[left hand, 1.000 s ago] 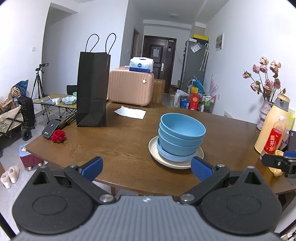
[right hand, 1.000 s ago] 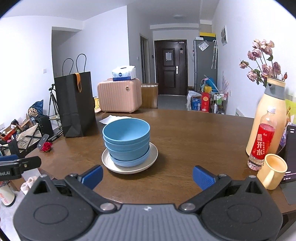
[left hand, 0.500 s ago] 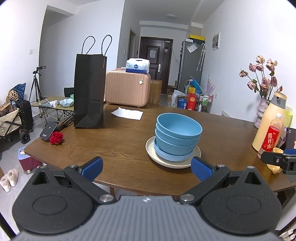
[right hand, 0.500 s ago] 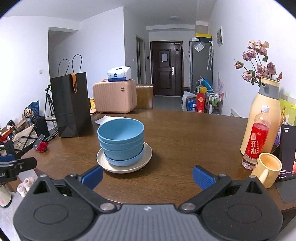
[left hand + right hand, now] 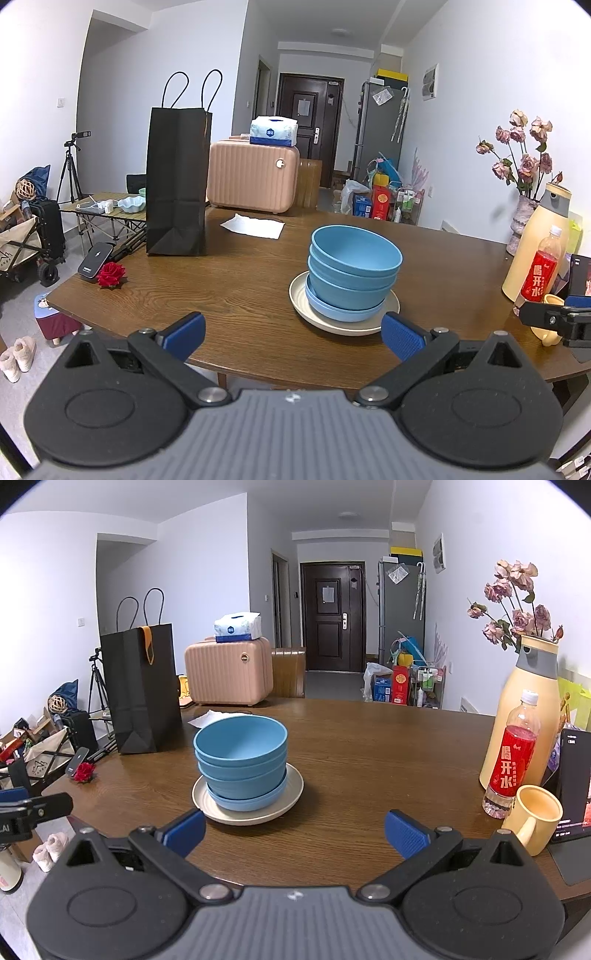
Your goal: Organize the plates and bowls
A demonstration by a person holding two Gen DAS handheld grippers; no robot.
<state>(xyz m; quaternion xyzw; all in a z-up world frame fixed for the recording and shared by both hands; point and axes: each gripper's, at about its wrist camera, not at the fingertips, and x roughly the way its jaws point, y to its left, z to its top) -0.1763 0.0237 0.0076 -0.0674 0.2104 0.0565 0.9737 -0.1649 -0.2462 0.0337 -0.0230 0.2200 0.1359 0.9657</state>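
Three blue bowls [image 5: 354, 273] sit nested upright on a blue plate, atop a cream plate [image 5: 343, 325], mid-bench [image 5: 221, 295].

Brightness: even, bright indoor light in both views.
Glare: soft sheen on the brown wooden bench [image 5: 229, 295] left of the claw.
Shadows: faint, beside the black paper bag [image 5: 142, 686].
Distortion: strong fisheye bending, dark corners.
Focus: sharp throughout.

Phone [image 5: 574, 794] (right edge) cut off

Both wide-open grippers have drawn slightly nearer the bowl stack [image 5: 354, 275] and plate [image 5: 247, 805]
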